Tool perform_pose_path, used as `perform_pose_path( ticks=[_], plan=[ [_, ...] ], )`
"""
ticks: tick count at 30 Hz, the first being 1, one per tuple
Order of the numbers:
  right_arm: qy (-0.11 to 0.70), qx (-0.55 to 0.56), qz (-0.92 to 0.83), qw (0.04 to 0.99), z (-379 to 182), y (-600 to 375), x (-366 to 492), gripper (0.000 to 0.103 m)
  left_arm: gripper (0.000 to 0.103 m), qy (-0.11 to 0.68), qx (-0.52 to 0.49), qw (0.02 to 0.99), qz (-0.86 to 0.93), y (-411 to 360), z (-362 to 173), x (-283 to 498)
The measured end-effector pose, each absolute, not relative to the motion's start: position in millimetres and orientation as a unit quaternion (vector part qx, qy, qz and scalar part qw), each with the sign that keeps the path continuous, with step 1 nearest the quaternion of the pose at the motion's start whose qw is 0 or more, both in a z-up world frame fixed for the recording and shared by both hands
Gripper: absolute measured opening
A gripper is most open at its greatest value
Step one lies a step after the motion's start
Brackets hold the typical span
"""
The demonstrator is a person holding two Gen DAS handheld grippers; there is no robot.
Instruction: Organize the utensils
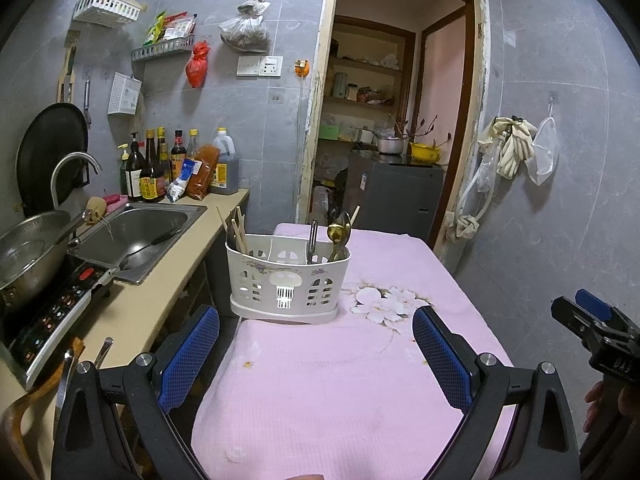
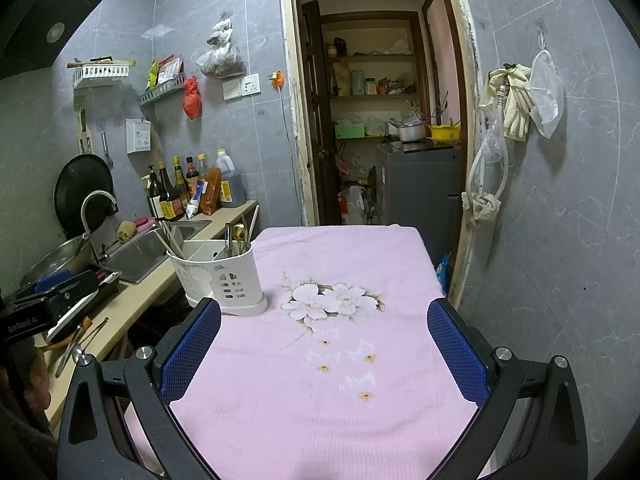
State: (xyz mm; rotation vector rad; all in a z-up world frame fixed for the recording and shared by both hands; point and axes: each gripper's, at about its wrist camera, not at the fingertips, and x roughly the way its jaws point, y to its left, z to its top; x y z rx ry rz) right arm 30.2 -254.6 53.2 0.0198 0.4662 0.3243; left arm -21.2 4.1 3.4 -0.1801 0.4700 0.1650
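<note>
Both wrist views low over near edge of pink-clothed table (image 1: 360, 380), facing doorway (image 2: 376, 120), left view nearer the counter (image 1: 160, 300) side, utensil caddy (image 1: 286, 280) close ahead, right view further right, shared caddy, sink (image 2: 152, 252), doorway

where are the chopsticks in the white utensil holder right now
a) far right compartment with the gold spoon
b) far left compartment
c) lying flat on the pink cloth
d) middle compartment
b: in the left wrist view the chopsticks stand up out of the leftmost compartment of the white utensil holder, while the gold spoon sits at the right end.
</note>
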Motion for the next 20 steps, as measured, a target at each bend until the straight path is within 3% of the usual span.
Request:
perform_pose_path(
  ticks=[20],
  plan=[
    [0.239,0.009,0.162,0.958,38,-247,30,0.101,0.098,0.236,-0.087,0.964,0.082,4,0,-17]
  ],
)
